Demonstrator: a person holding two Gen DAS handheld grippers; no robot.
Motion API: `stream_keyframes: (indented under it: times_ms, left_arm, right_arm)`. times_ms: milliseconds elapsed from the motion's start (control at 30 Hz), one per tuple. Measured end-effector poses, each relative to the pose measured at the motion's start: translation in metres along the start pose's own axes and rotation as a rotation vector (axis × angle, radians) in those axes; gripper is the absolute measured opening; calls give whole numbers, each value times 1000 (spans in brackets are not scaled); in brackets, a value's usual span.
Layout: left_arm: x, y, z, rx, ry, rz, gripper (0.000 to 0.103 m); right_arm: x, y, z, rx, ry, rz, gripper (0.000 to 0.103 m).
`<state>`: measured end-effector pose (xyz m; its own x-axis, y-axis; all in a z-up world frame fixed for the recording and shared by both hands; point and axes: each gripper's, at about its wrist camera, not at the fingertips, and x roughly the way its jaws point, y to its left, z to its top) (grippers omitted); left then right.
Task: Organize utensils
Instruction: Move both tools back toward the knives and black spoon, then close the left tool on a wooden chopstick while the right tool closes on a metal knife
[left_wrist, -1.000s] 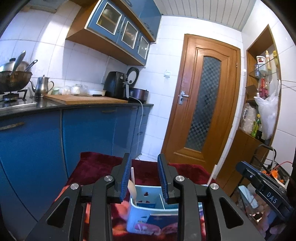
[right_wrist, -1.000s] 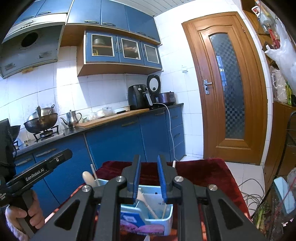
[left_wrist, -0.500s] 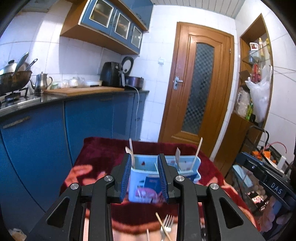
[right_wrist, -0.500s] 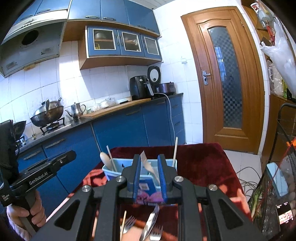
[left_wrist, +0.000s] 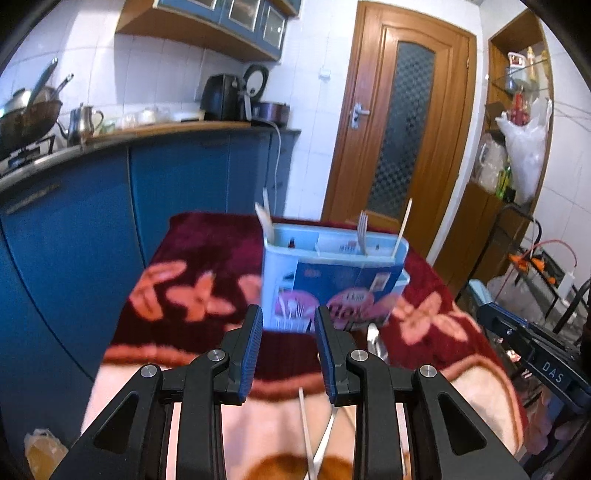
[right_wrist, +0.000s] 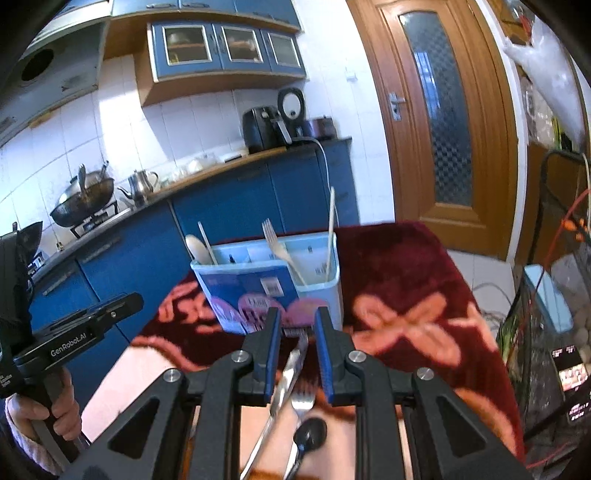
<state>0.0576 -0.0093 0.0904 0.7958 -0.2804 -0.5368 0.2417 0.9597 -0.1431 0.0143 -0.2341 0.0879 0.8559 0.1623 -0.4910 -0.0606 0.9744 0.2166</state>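
Note:
A light-blue utensil holder (left_wrist: 332, 280) (right_wrist: 273, 284) with a printed label stands on a red floral blanket (left_wrist: 192, 266) (right_wrist: 402, 291). It holds a wooden spoon (right_wrist: 195, 249), a pale fork (right_wrist: 280, 247) and chopsticks (right_wrist: 330, 229). Loose metal utensils lie on the blanket near me: a knife (right_wrist: 284, 384), a fork (right_wrist: 301, 398) and a black spoon (right_wrist: 308, 435), partly hidden by my right gripper (right_wrist: 295, 339), which is open and empty above them. My left gripper (left_wrist: 288, 343) is open and empty, short of the holder; thin utensils (left_wrist: 314, 443) lie below it.
Blue kitchen cabinets (left_wrist: 110, 192) with a wok (right_wrist: 83, 201) and kettle (right_wrist: 138, 184) run along the left. A wooden door (left_wrist: 399, 122) is behind the table. Shelves, cables and a cart (right_wrist: 554, 314) crowd the right side.
Both grippers have pulled back and tilted down from the holder. The holder now sits farther off, and the loose utensils on the blanket have come into view beneath the fingers.

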Motion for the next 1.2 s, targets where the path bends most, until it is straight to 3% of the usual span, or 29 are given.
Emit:
stream_keyframes:
  times_ms: [367,900,1200]
  left_arm:
    - [26,4,-25,-9,115,10,29]
    - [65,2,-55,18,300,17,29]
    - [76,-6,-67,45,386,-22,29]
  right_arm:
    - [23,-14,-31,55,131,-1,21]
    - [42,-25,-49,92,215,-15,22]
    - [46,-28,-54,102,236,-18,22]
